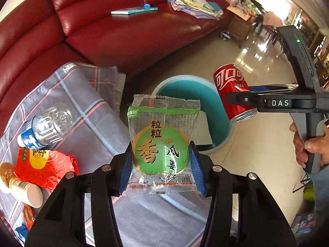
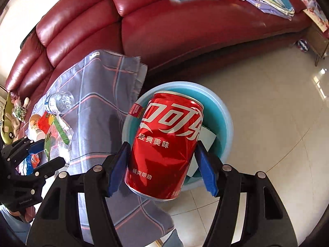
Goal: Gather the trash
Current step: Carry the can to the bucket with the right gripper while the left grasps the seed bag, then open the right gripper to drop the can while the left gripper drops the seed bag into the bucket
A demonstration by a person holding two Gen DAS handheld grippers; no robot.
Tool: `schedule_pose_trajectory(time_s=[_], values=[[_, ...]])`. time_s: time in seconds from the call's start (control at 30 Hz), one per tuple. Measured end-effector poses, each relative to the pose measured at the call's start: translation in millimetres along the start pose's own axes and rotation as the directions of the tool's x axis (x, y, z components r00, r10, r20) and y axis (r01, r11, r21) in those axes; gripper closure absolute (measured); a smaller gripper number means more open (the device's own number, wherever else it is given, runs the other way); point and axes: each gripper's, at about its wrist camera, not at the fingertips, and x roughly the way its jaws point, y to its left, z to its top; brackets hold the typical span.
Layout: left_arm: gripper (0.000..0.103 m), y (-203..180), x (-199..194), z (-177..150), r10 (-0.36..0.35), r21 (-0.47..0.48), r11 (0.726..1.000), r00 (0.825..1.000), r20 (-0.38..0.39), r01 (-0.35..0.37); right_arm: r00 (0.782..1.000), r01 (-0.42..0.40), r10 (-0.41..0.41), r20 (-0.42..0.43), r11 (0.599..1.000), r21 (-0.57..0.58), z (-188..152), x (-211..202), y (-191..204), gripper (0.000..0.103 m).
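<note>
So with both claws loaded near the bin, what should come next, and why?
Probably ease the right claw open: its red can already hangs over the teal bin, while the left claw holds the green snack packet short of the rim.

Open mouth of blue bin (image 2: 227,119) below, sofa (image 2: 185,30) behind, bare floor (image 2: 267,107) alongside.

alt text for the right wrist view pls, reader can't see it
The right hand-held gripper clamps a red cola can above a blue basin on the tiled floor. To the left, a checked cloth holds more litter; a red sofa sits behind.
</note>
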Motion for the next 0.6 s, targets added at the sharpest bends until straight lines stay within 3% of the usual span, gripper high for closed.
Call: schedule_pose_trajectory(time_s=[0.1,0.17,0.6], values=[[0.051,-3,16,7,-0.015,0.007,1.000,1.000,-0.019,0.015,1.000,0.011,-0.010,-0.028,1.000,0.026,1,14,-11,0.040],[0.051,-5,26,11,-0.021,0.010,1.000,0.999,-0.031,0.022,0.999,0.019,-0.017,-0.044,0.999,0.048,1,22,-19,0.029],[0.051,-14,65,20,-0.049,0.017,0.999,0.995,-0.084,0.050,0.997,0.052,-0.046,-0.061,0.994,0.094,-4,32,-38,0.017]])
